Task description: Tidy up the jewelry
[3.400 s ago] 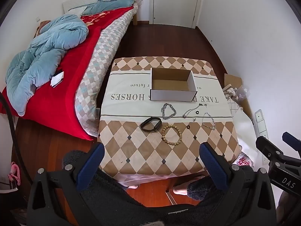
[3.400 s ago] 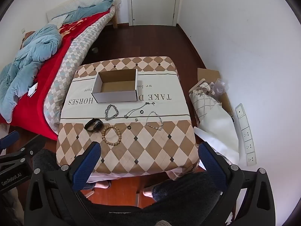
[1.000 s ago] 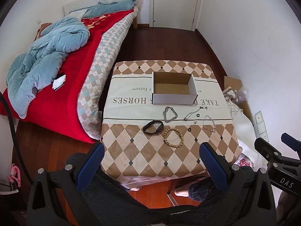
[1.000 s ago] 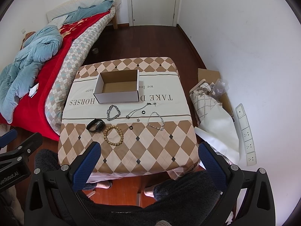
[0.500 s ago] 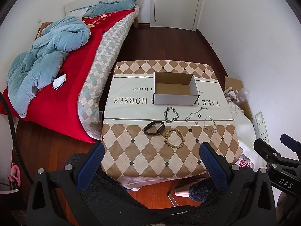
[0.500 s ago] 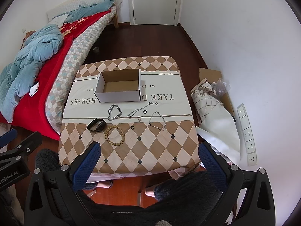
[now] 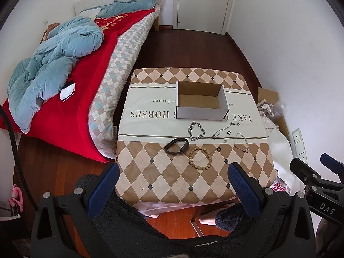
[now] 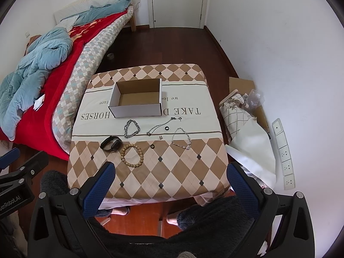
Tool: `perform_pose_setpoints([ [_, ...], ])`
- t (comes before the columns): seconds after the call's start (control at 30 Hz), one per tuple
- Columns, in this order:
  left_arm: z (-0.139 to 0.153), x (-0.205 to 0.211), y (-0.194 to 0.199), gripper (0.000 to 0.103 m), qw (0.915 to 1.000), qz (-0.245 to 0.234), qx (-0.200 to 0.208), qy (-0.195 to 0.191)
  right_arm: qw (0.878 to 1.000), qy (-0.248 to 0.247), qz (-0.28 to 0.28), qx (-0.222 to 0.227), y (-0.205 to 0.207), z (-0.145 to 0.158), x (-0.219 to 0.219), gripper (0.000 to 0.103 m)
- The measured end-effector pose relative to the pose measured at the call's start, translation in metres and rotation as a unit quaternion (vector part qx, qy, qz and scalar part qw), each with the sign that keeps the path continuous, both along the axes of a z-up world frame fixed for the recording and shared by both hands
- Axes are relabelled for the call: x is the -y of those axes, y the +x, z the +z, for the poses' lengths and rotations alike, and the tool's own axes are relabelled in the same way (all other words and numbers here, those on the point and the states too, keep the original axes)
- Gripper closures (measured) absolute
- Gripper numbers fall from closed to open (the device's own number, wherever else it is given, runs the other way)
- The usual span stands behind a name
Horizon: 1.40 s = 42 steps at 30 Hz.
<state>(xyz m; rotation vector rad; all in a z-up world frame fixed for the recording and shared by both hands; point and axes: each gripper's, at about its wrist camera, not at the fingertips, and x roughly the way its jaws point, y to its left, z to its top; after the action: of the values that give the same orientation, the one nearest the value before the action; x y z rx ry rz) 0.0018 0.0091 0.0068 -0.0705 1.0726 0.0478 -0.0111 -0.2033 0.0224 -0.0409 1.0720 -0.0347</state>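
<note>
Both tongs, left gripper (image 7: pixel 171 179) and right gripper (image 8: pixel 171 179), hung wide and empty, well short of the table (image 7: pixel 193 185), since nothing was picked yet. Using the cardboard box (image 7: pixel 201 100) as landmark, going left to right in front of it: black band (image 7: pixel 176 146), wooden bead bracelet (image 7: pixel 200 158), chunky chain (image 7: pixel 196 131), thin necklace (image 7: pixel 223 130), fine bracelet (image 7: pixel 241 142). I judged the open box was set there to receive them.

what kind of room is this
Most likely a bedroom in a home: a bed with a blue duvet along the left wall, a closed door at the far end, and a cloth-covered table on wooden flooring.
</note>
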Motion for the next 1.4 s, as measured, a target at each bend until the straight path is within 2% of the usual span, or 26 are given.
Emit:
perform_pose_setpoints([
  [0.17,-0.012,-0.009,0.019,0.001,0.9999,0.012,0.006,0.010,1.000,0.008,-0.010,-0.001,0.014,-0.022,-0.005,0.000],
  [0.3,-0.022,-0.020,0.044,0.000,0.9987,0.031,0.023,0.033,0.999,0.023,-0.030,-0.005,0.035,-0.045,0.011,0.000],
  [0.4,-0.039,-0.031,0.065,0.001,0.9975,0.047,0.020,0.049,0.998,0.021,-0.052,-0.014,0.057,-0.066,0.027,0.000],
  [0.63,-0.113,-0.047,0.114,0.001,0.9949,0.052,-0.045,0.075,0.994,0.008,-0.087,-0.065,0.111,-0.142,0.065,0.000],
  [0.77,-0.162,-0.046,0.134,0.001,0.9914,0.031,-0.097,0.082,0.988,0.015,-0.111,-0.102,0.135,-0.187,0.085,0.000],
  [0.93,-0.217,-0.041,0.152,0.001,0.9848,0.004,-0.157,0.075,0.983,0.034,-0.118,-0.134,0.147,-0.224,0.089,0.000],
  [1.0,-0.232,-0.038,0.156,0.009,0.9820,-0.007,-0.175,0.072,0.982,0.033,-0.116,-0.143,0.149,-0.232,0.086,0.002],
  [1.13,-0.264,-0.029,0.164,0.014,0.9754,-0.035,-0.207,0.068,0.982,0.031,-0.110,-0.152,0.152,-0.246,0.079,0.003],
  [1.23,-0.283,-0.022,0.165,0.023,0.9698,-0.055,-0.228,0.066,0.981,0.031,-0.105,-0.160,0.152,-0.253,0.074,0.004],
  [1.33,-0.282,-0.019,0.164,0.032,0.9734,-0.065,-0.213,0.054,0.981,0.034,-0.099,-0.164,0.152,-0.257,0.068,0.004],
  [1.37,-0.280,-0.018,0.164,0.044,0.9743,-0.069,-0.210,0.044,0.981,0.035,-0.096,-0.167,0.151,-0.258,0.064,0.004],
  [1.4,-0.278,-0.018,0.163,0.066,0.9760,-0.074,-0.203,0.029,0.981,0.036,-0.092,-0.169,0.150,-0.259,0.060,0.004],
])
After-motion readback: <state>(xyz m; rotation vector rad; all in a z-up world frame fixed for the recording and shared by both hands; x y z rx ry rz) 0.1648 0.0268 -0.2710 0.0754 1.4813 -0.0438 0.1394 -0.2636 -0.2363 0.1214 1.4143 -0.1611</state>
